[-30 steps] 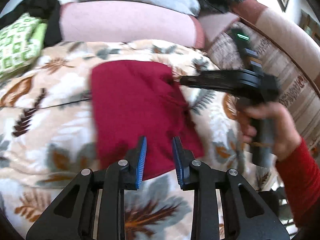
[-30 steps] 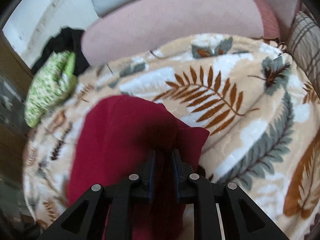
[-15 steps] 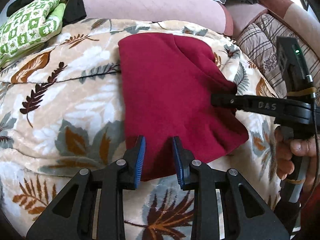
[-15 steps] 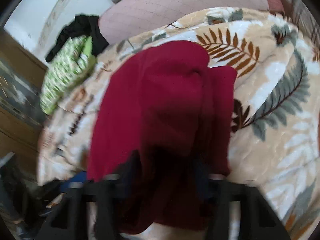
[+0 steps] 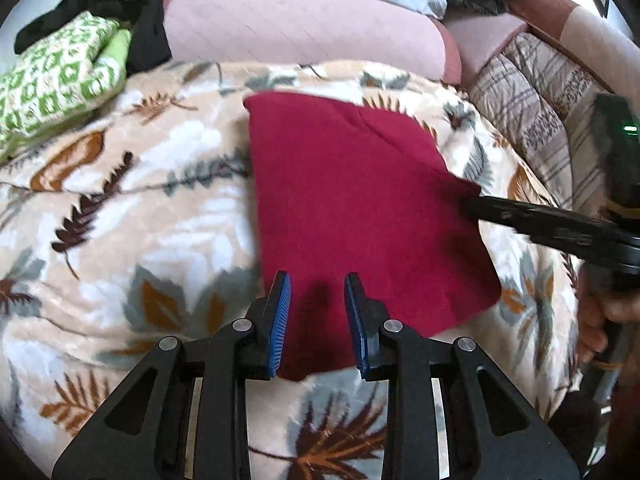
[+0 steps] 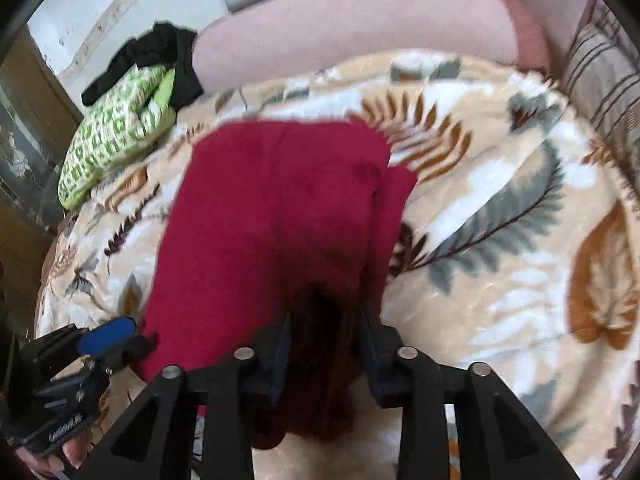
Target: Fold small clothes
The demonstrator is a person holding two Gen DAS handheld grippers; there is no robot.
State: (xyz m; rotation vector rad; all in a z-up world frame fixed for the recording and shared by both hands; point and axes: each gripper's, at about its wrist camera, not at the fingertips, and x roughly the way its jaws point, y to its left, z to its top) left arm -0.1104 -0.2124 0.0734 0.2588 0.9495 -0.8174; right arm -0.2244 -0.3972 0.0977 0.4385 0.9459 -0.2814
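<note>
A dark red folded garment (image 5: 360, 208) lies on the leaf-patterned blanket (image 5: 140, 208); it also shows in the right wrist view (image 6: 272, 216). My left gripper (image 5: 317, 300) is open, its blue-padded fingers over the garment's near edge with nothing between them. My right gripper (image 6: 324, 332) is open, its fingers standing either side of the garment's right edge, where the cloth bunches in shadow. From the left wrist view the right gripper (image 5: 472, 204) reaches in from the right and meets the cloth's right corner.
A green-and-white patterned folded cloth (image 5: 56, 80) and a black garment (image 5: 120, 4) lie at the far left. A pink cushion (image 5: 304, 28) runs along the back. A striped plaid blanket (image 5: 548, 120) lies at the right.
The right gripper's jaws have opened from shut on the red cloth. The garment has settled flatter on the blanket. The left gripper stayed open over the near edge.
</note>
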